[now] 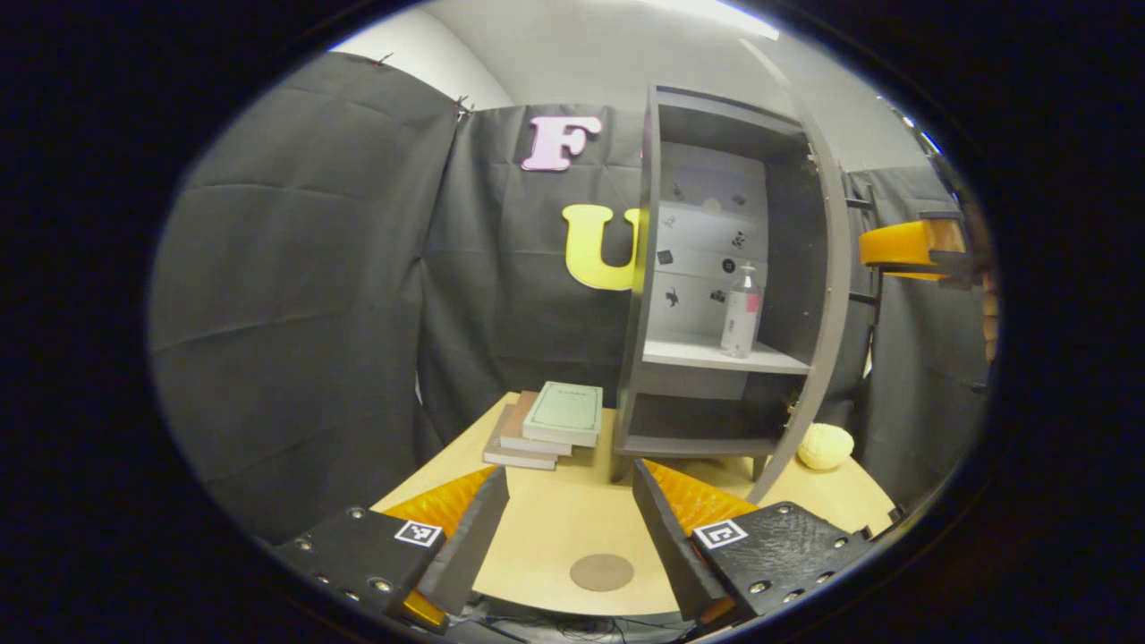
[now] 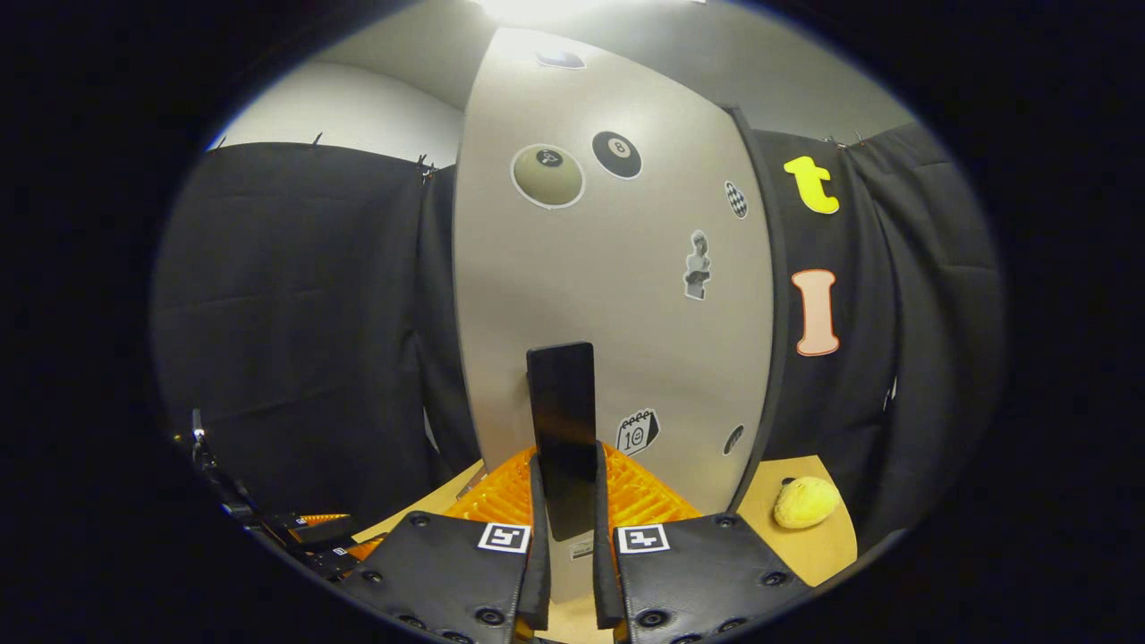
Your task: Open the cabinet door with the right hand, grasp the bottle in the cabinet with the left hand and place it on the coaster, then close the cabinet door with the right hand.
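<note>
Where the cabinet (image 1: 716, 268) stands open on the counter (image 1: 555, 528), the bottle (image 1: 742, 311) is upright on the middle shelf (image 1: 716, 355), toward its right front. The bottle is clear, slim and tall, with a pale cap and a label band that shows a pink patch on one side. The cabinet's back panel behind it carries small dark stickers. The cabinet door (image 2: 617, 268) is swung out; in the right gripper view its pale face bears several stickers and a dark upright handle (image 2: 562, 429). The right hand-held gripper (image 2: 565, 537) has its fingers closed narrowly on that handle, one on each side. The left hand-held gripper (image 1: 568, 528) is spread wide and holds nothing, hovering over the near counter. Between its fingers, at the counter's near edge, lies a round brown coaster (image 1: 601, 571). Left of the cabinet is a stack of books (image 1: 546, 425); right of it, near the door, a yellow ball-like object (image 1: 825, 445).
</note>
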`<state>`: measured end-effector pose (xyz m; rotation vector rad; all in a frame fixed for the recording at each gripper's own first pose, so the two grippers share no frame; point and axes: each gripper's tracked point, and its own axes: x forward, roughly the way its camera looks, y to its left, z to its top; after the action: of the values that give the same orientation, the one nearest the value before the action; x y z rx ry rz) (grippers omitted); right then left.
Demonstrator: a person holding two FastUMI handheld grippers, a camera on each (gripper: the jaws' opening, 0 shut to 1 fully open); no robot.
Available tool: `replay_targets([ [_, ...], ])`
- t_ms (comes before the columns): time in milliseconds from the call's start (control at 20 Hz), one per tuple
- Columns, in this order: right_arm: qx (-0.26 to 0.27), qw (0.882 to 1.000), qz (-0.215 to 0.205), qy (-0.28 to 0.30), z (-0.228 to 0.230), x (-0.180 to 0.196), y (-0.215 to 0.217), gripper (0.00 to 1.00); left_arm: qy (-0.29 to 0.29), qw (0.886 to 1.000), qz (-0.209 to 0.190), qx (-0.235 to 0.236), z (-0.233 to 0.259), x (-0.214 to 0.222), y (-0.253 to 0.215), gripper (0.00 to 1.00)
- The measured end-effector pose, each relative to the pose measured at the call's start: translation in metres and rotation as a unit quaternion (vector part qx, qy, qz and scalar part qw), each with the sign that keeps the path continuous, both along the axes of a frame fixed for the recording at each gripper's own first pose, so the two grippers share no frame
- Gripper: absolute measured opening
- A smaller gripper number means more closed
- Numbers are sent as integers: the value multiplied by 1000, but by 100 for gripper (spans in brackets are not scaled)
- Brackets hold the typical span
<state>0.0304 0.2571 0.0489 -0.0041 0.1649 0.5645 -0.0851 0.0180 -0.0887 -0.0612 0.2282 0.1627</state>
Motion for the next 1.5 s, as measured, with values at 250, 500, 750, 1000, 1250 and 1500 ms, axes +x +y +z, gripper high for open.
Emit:
replay_targets([
  [250, 4, 999, -40, 12, -1, -7, -23, 21, 4, 999, -38, 3, -4, 15, -31, 86],
  [500, 3, 998, -69, 5, 0, -7, -44, 20, 3, 996, -85, 9, -3, 33, -66, 83],
  [750, -3, 997, -71, 17, -3, -11, -60, 13, 2, 992, -123, 15, 0, 47, -95, 83],
  [1000, 11, 995, -97, 20, -4, -9, -83, 14, 8, 990, -142, 17, -4, 59, -115, 86],
  [1250, 26, 988, -152, 1, 3, 0, -117, 13, 14, 987, -162, 15, -9, 69, -131, 86],
  [1500, 59, 985, -164, 7, 3, -10, -128, 7, 14, 982, -185, 27, -4, 82, -147, 86],
])
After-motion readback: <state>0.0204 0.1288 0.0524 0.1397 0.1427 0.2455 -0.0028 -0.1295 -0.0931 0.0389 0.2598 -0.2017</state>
